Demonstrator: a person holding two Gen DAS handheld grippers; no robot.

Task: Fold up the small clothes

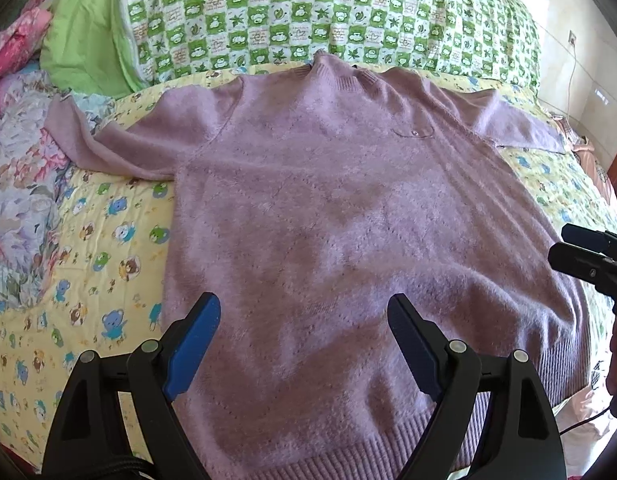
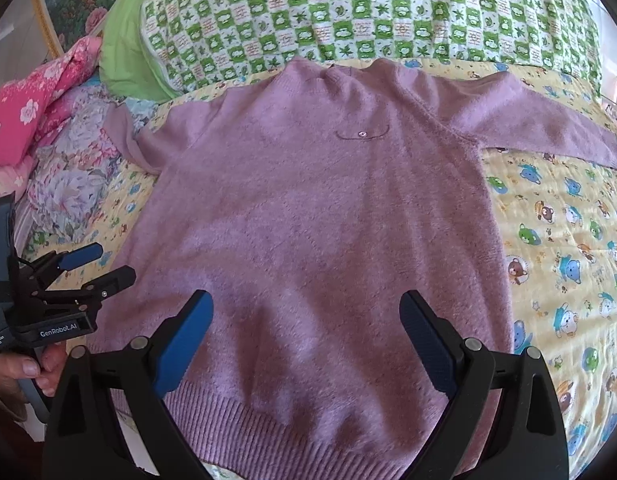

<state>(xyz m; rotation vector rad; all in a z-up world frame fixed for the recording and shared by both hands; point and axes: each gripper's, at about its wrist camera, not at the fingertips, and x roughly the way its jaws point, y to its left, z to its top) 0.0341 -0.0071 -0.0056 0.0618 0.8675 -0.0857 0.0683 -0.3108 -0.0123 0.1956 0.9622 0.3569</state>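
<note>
My left gripper (image 1: 304,320) and right gripper (image 2: 306,318) both hover spread, empty, over the purple sweater (image 1: 328,220) lying flat on the bedsheet (image 1: 100,248). Only the right view shows a thumb (image 2: 26,366) at 8 o'clock; the hem is cut off.

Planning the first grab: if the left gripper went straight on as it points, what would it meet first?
Probably the sweater: the open left gripper points over its lower body, nothing between. Depth is unclear.
</note>
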